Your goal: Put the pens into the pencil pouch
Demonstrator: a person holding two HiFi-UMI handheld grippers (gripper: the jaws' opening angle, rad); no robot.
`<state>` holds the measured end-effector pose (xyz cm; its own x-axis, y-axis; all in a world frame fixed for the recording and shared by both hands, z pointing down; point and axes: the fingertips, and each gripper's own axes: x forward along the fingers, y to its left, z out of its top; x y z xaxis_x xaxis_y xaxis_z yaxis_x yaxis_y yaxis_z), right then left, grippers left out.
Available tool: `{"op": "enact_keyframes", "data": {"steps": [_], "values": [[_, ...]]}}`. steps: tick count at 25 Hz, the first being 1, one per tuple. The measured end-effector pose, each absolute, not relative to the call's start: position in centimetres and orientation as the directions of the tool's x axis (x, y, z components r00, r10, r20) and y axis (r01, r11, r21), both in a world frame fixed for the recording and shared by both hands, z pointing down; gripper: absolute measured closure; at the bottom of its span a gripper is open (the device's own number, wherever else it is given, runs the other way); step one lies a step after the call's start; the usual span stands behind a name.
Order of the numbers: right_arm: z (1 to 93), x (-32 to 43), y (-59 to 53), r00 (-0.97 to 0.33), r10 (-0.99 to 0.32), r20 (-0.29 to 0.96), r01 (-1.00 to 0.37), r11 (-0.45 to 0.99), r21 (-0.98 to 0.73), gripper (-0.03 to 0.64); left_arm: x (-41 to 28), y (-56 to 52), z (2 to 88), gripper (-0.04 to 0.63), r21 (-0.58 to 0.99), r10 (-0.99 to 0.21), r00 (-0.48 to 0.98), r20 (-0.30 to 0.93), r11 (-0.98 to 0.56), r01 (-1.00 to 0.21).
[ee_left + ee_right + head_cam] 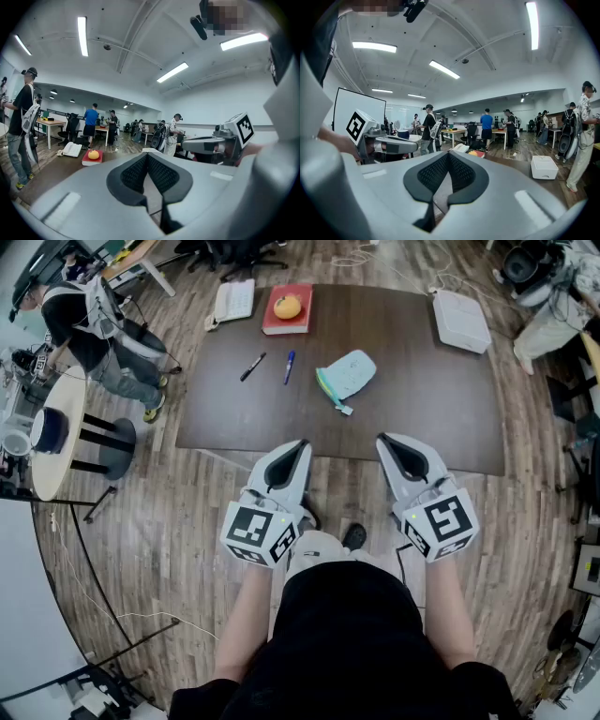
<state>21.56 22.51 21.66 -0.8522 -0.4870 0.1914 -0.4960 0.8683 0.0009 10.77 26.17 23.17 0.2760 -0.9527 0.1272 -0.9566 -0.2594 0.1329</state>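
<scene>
A black pen and a blue pen lie side by side on the dark brown table. To their right lies the light blue pencil pouch, its green zipper edge toward me. My left gripper and my right gripper hang at the table's near edge, well short of the pens. Both are shut with nothing between the jaws. In the left gripper view my left gripper points level over the table; in the right gripper view so does my right gripper.
At the table's far side lie a red book with an orange on it, a white telephone and a white box. A person stands at the left by a round table. Wooden floor surrounds the table.
</scene>
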Motion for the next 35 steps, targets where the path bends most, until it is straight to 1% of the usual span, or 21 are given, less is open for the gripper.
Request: {"op": "enact_keyframes", "data": {"steps": [9,14,18,27,30,34,35], "values": [[21.6,22.0,22.6,-0.865,-0.463,0.192,-0.467,0.884,0.026,0.617,11.4,25.5,22.9,0.6,0.097,-0.958,0.258,0.127,-0.247,-0.964],[21.8,22.0,23.0,-0.876,-0.447,0.181,-0.458,0.888,-0.025,0.617,11.5,25.9,23.5,0.6,0.086,-0.953,0.263,0.15,-0.253,-0.964],[21.6,22.1,23.3,-0.875,-0.454,0.164,-0.462,0.887,-0.011,0.614,11.6,26.3,23.6,0.6,0.086,-0.954,0.254,0.156,-0.244,-0.966],[22.4,20.9,22.7,-0.871,-0.451,0.193,-0.458,0.889,0.01,0.615,10.4,26.2,24.2,0.6,0.087,-0.952,0.251,0.175,-0.24,-0.967],[22.5,20.2,22.2,-0.866,-0.457,0.201,-0.468,0.884,-0.008,0.615,9.3,25.9,24.1,0.597,0.081,-0.955,0.241,0.174,-0.23,-0.97],[22.7,18.8,21.1,-0.866,-0.454,0.212,-0.472,0.88,-0.044,0.614,7.6,25.3,24.3,0.562,0.079,-0.953,0.247,0.176,-0.236,-0.968],[22.8,18.4,20.8,-0.864,-0.454,0.217,-0.474,0.88,-0.045,0.603,7.3,25.0,24.2,0.553,0.078,-0.952,0.251,0.176,-0.241,-0.967]]}}
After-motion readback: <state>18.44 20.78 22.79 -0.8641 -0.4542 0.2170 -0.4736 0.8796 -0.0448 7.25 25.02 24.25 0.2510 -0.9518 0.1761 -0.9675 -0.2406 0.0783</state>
